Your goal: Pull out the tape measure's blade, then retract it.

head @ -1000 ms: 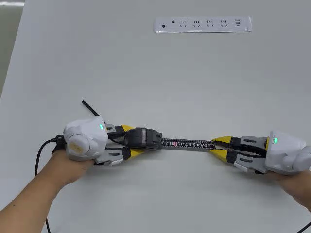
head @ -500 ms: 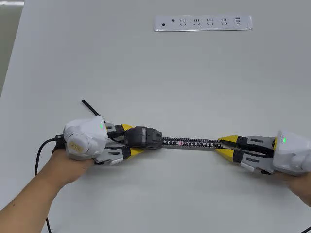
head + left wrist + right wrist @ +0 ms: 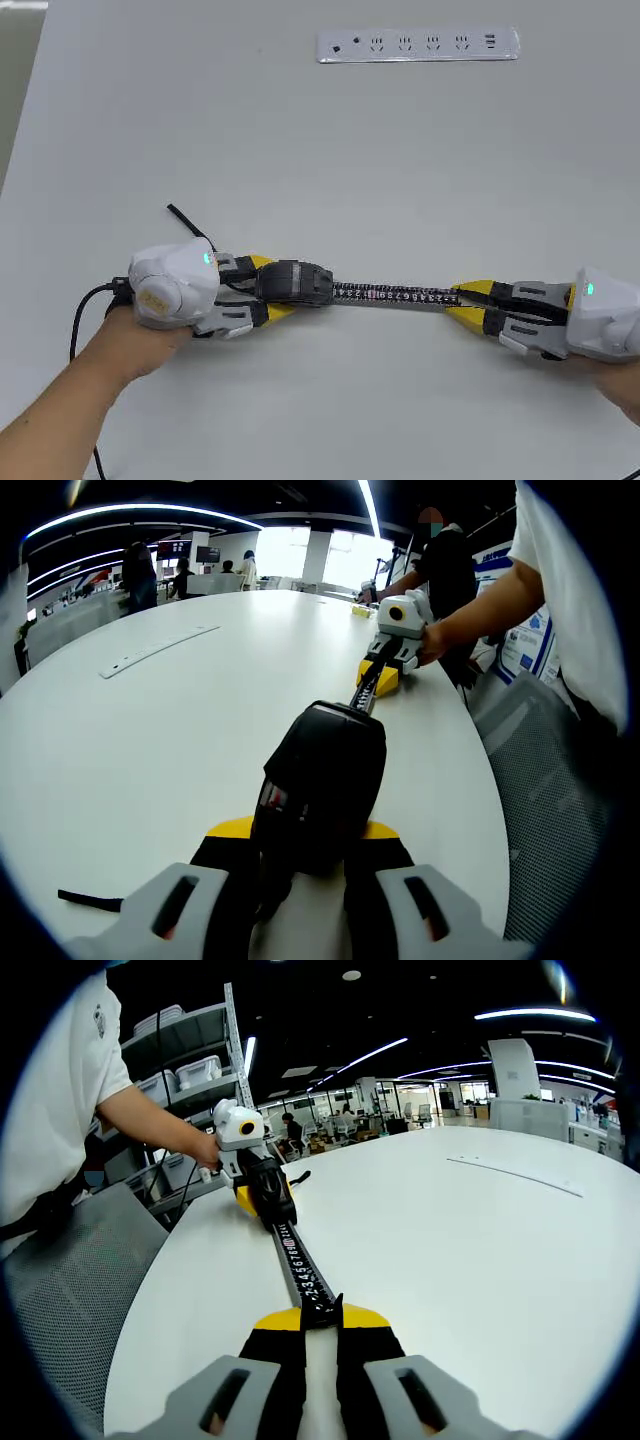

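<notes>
The blade (image 3: pixel 395 295) could snap back
The right gripper (image 3: pixel 462 298) pinches it and may slip; the left gripper (image 3: pixel 272 288) squeezes the tape measure (image 3: pixel 297 283).

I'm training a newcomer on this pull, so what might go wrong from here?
The right gripper pinches the blade only at its tip; if it slips, the blade may whip back into the case. The left gripper clamps the rounded case, which might twist loose under a harder pull.

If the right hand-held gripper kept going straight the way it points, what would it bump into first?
The right hand-held gripper points along the blade it grips, so probably the tape measure's case, held in the left hand-held gripper.
</notes>
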Tool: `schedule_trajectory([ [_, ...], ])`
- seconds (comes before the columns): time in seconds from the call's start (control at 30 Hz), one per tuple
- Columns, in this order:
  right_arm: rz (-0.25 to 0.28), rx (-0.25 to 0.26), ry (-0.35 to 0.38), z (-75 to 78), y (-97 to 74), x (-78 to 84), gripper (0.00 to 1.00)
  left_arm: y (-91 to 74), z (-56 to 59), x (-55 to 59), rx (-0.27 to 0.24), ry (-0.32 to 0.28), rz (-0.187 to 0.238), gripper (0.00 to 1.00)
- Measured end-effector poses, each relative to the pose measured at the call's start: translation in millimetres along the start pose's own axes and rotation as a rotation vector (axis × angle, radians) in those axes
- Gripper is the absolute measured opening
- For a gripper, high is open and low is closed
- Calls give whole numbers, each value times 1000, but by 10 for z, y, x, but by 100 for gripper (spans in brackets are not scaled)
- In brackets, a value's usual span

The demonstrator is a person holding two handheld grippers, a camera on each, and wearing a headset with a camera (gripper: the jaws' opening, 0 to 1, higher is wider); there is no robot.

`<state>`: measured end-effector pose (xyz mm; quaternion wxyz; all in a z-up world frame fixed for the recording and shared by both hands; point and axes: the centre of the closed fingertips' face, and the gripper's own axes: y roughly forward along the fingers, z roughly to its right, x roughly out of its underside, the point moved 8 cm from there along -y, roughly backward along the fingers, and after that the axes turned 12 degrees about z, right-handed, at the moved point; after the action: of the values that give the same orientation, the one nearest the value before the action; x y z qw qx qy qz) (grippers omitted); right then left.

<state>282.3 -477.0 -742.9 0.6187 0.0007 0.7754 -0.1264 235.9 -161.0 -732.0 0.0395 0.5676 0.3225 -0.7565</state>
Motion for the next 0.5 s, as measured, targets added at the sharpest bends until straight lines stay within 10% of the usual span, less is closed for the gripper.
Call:
schedule_trajectory([
  [0.5, -10, 20, 10, 64, -177, 26, 7, -3, 6, -6, -4, -6, 4, 29],
])
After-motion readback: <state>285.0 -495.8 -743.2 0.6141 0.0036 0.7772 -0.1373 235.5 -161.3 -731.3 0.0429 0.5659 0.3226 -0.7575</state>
